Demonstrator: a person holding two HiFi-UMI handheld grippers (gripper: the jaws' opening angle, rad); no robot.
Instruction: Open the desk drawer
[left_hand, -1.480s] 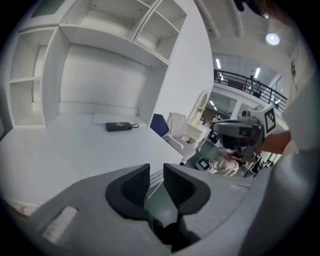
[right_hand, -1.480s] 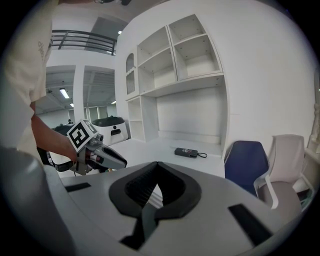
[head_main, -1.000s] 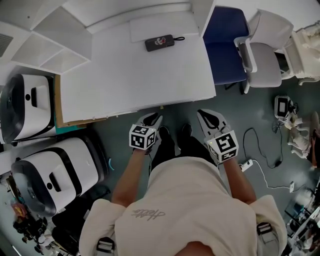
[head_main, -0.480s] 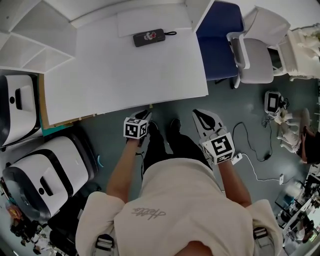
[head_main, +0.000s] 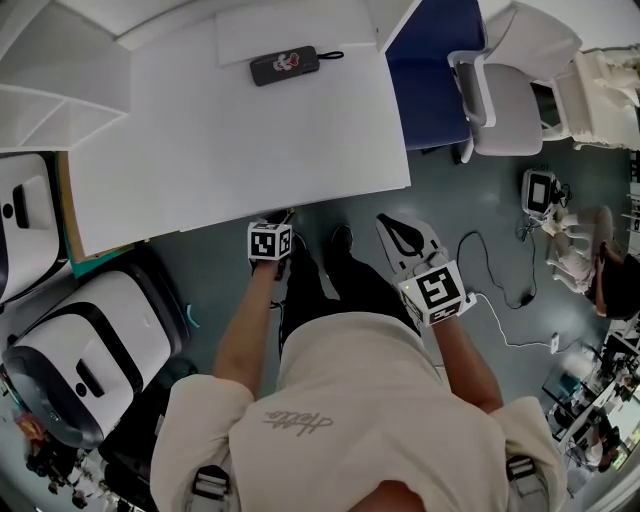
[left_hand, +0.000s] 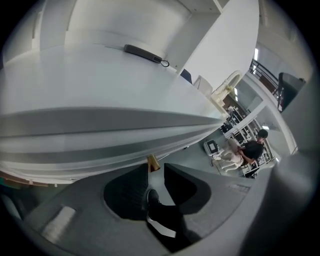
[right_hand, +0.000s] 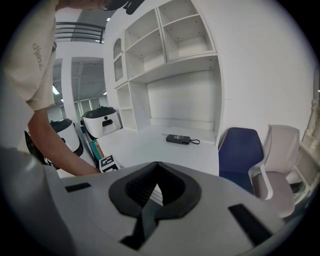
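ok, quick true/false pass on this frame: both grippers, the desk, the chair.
1. The left hand-held gripper is at the front edge of the desk. True.
2. The right hand-held gripper has its jaws wide apart. False: they meet at the tips, with nothing between them.
3. A dark device with a cord loop lies on the desk. True.
4. The blue chair stands at the desk's left. False: it is at the desk's right in the head view.
5. The left jaws are pressed together. False: a gap shows, with a small brass knob at the tips.
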